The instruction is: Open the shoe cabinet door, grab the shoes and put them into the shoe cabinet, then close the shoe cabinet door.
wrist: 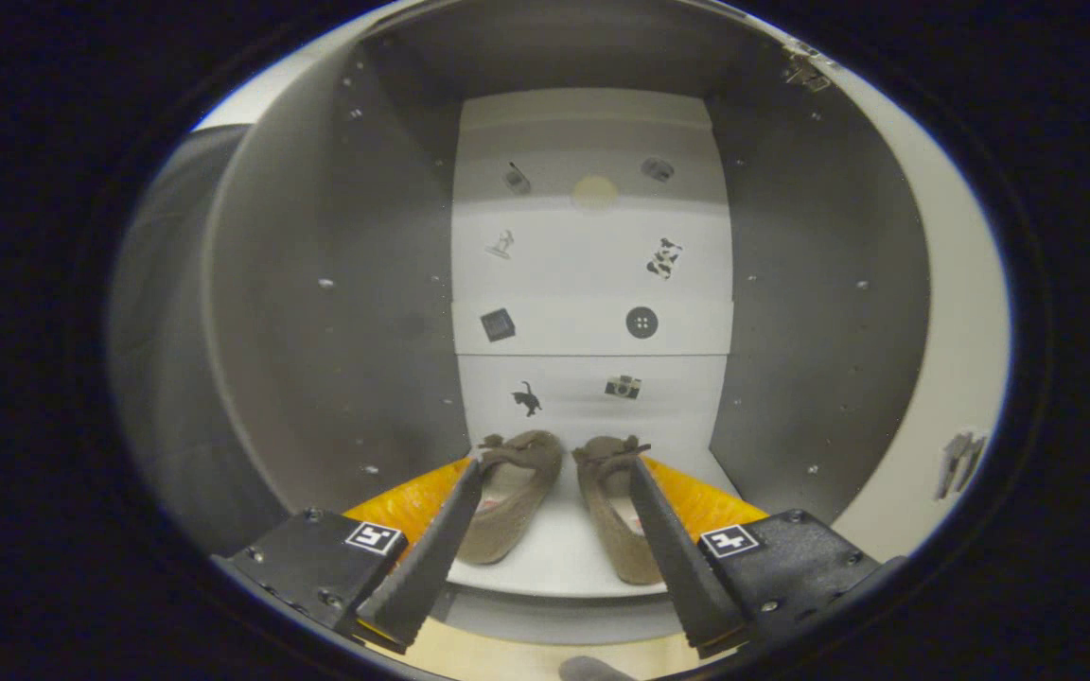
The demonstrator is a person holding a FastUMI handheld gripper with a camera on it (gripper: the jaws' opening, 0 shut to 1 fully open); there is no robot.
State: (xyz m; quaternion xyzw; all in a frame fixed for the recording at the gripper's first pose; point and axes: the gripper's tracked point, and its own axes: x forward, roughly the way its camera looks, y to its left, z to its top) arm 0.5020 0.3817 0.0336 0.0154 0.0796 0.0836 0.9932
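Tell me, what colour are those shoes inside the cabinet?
Both shoes are a dull brownish tan, seen in the gripper view between the open gripper.

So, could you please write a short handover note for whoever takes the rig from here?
Gripper: jaws open, holding nothing, one on either side of the shoes.
Shoes: both lie side by side on the cabinet's bottom shelf, toes toward the back panel, between the jaws.
Cabinet: open, interior in full view, hinge at upper right.
Done: door opened, shoes placed inside.
Left: back the gripper out and close the door.
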